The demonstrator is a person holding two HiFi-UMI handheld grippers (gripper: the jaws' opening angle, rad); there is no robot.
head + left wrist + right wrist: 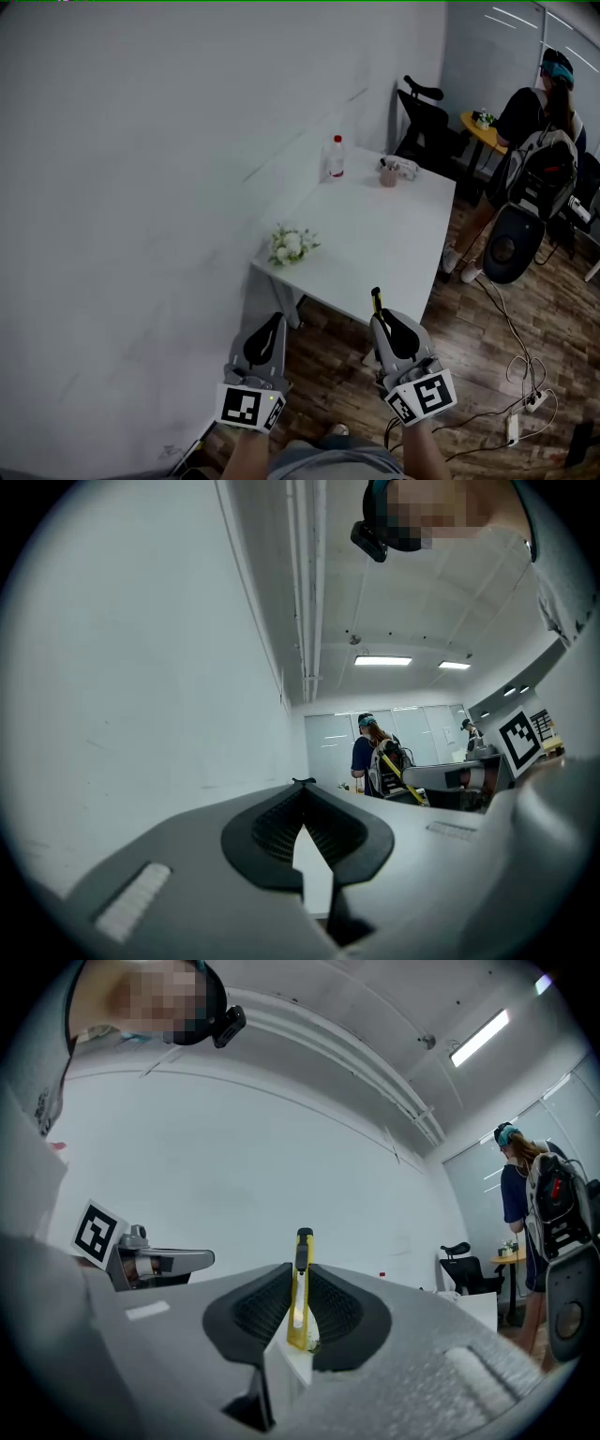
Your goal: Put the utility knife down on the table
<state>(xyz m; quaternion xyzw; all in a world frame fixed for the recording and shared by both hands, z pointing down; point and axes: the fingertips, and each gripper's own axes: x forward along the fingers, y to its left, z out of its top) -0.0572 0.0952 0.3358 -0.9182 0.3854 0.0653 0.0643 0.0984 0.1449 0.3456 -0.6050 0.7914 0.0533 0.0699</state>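
The right tongs (384,323) are clenched on the utility knife (376,299). In the right gripper view the 2 ribbed pads of these tongs (302,1274) press on the knife's (304,1252) yellow body from both sides. Its black-tipped end stands out past the jaw tips, roughly in line with the jaws. In the head view the knife is in the air, over the wooden floor (469,347), and its tip shows just in front of the near edge of the white tabletop (384,234). It does not touch the tabletop.

The left tongs (272,323) sit beside the right pair, a little lower in the head view and nearer the white wall (131,187). In the left gripper view the jaws of these tongs (302,787) meet at their tips with nothing between them, clenched on air.

A small bunch of white flowers (292,246) stands on the tabletop at the near corner by the wall. At the far end there is a clear bottle (336,157) with a red cap and label, with a pinkish cup (389,173) near it. Past the tabletop is a black office chair (422,112) and a small yellow table (483,129). A person (530,117) carrying a backpack (548,169) stands beside it, facing away. Cables and a power strip (513,428) lie on the floor at lower right.
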